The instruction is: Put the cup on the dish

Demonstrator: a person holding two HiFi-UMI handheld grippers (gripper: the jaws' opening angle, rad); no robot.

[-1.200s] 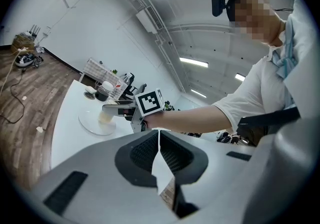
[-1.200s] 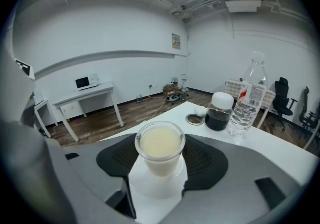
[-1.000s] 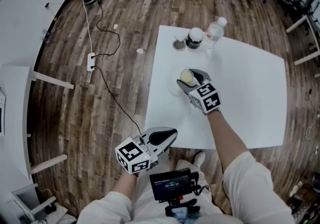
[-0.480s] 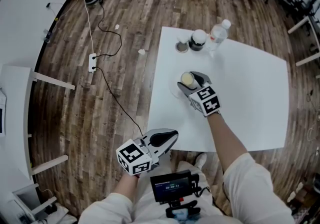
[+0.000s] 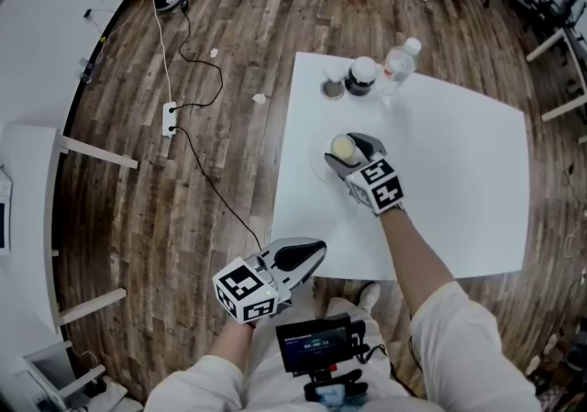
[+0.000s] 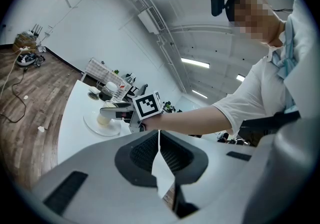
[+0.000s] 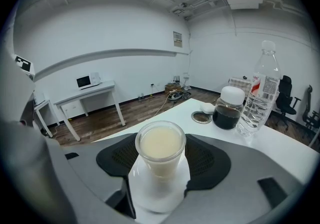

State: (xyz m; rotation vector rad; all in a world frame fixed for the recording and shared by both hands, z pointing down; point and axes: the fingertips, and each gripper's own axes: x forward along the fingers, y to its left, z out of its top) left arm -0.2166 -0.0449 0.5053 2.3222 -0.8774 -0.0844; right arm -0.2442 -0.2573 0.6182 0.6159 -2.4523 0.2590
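- The cup point(image 7: 161, 147), filled with a pale, creamy liquid, is gripped by the right tongs point(image 5: 352, 146). Its sides are pressed by the two black pads.
- The cup is stood upright on the white dish point(image 7: 157, 198). The dish is seen under and between the jaws of those tongs, on the white table point(image 5: 459, 181).
- Beyond the tips of the right tongs, a little to their right, three things are set close together. These are a dark jar point(image 7: 227, 109) with a white cap, a clear bottle point(image 7: 258, 96) and a small round lid point(image 7: 202, 116).
- The left tongs point(image 5: 315, 250) are held closed with nothing between the jaws. They are at the near edge of the table, well apart from the right tongs and the cup.
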